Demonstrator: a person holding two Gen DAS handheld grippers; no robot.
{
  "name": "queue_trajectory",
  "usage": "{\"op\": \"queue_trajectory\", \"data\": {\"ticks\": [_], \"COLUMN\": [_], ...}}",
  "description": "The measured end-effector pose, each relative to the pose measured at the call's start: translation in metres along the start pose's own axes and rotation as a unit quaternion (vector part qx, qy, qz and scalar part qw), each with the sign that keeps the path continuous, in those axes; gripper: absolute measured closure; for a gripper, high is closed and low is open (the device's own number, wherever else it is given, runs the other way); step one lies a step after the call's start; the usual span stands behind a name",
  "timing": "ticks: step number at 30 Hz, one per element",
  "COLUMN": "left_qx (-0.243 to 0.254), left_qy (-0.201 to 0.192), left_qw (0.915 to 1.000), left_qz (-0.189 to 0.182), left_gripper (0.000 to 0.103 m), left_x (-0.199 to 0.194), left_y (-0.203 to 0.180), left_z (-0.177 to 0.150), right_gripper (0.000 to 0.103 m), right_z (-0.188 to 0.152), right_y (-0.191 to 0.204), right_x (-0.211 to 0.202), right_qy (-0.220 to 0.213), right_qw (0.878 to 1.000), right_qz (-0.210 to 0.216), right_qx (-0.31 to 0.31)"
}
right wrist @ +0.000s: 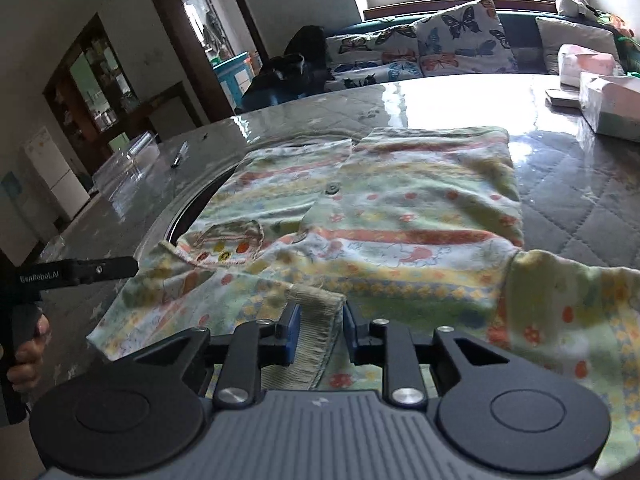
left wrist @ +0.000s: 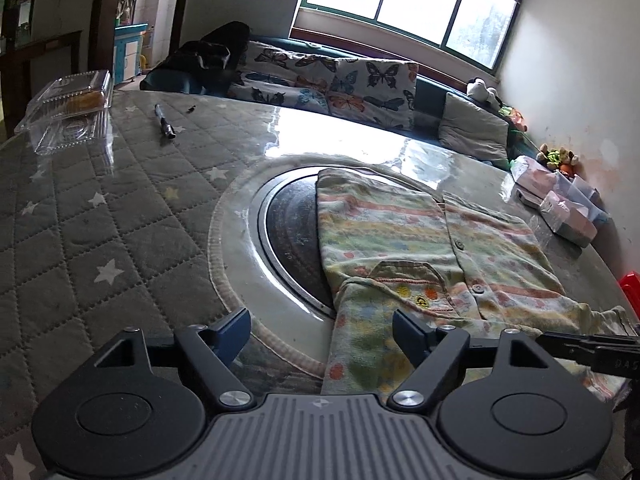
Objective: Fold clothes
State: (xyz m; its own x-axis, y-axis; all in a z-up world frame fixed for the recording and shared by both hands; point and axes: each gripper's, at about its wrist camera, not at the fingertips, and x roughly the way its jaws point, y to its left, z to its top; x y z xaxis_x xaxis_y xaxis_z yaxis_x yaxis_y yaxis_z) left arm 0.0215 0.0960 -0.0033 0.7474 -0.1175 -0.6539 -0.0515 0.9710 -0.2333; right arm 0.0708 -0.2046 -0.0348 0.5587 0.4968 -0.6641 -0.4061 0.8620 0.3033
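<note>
A small pastel striped button shirt (left wrist: 432, 248) lies spread on the glass-topped table, partly over a round dark inset (left wrist: 292, 232). It also shows in the right wrist view (right wrist: 400, 216). My left gripper (left wrist: 322, 334) is open and empty, just above the shirt's near left edge. My right gripper (right wrist: 318, 334) is shut on the ribbed sleeve cuff (right wrist: 320, 320) and holds it over the shirt's front. The left gripper's body also shows at the left of the right wrist view (right wrist: 80, 272).
A clear plastic food box (left wrist: 72, 108) and a pen (left wrist: 165, 120) lie at the far left of the table (left wrist: 100, 220). Tissue packs and boxes (left wrist: 560, 200) stand at the right. A sofa with butterfly cushions (left wrist: 340, 84) runs behind the table.
</note>
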Motion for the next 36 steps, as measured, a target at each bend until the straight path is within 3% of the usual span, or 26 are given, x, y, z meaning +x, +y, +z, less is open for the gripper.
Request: {"op": "queue_trajectory", "data": {"ticks": [3, 5, 8, 13, 16, 20, 25, 29, 36], "left_qx": [0.001, 0.004, 0.007, 0.009, 0.008, 0.022, 0.038, 0.053, 0.078], "left_qy": [0.003, 0.001, -0.002, -0.009, -0.01, -0.008, -0.005, -0.005, 0.006], "left_qw": [1.0, 1.0, 1.0, 0.9999, 0.9997, 0.9989, 0.9978, 0.9966, 0.9933], "left_qz": [0.001, 0.002, 0.002, 0.011, 0.021, 0.04, 0.055, 0.063, 0.085], "left_gripper": [0.01, 0.007, 0.0, 0.0, 0.0, 0.0, 0.0, 0.0, 0.0], "left_x": [0.002, 0.002, 0.003, 0.004, 0.007, 0.015, 0.022, 0.03, 0.042], "left_y": [-0.002, -0.004, -0.006, -0.008, -0.007, -0.01, -0.013, -0.018, -0.021], "left_z": [-0.001, -0.001, 0.0, 0.005, 0.008, 0.008, 0.009, 0.009, 0.004], "right_gripper": [0.082, 0.097, 0.098, 0.098, 0.098, 0.095, 0.093, 0.08, 0.073], "right_z": [0.0, 0.0, 0.003, 0.011, 0.012, 0.01, 0.008, 0.003, -0.007], "right_y": [0.001, 0.002, 0.003, 0.01, 0.008, -0.002, 0.001, 0.011, 0.018], "right_x": [0.0, -0.003, -0.01, -0.027, -0.024, -0.012, -0.017, -0.009, -0.008], "right_qy": [-0.002, -0.007, -0.023, -0.063, -0.06, -0.039, -0.045, -0.028, -0.013], "right_qw": [1.0, 1.0, 1.0, 0.997, 0.997, 0.998, 0.998, 0.998, 0.997], "right_qz": [-0.001, -0.005, -0.013, -0.031, -0.044, -0.051, -0.044, -0.021, -0.016], "right_qx": [-0.002, -0.003, -0.007, -0.027, -0.031, -0.006, -0.024, -0.046, -0.068]}}
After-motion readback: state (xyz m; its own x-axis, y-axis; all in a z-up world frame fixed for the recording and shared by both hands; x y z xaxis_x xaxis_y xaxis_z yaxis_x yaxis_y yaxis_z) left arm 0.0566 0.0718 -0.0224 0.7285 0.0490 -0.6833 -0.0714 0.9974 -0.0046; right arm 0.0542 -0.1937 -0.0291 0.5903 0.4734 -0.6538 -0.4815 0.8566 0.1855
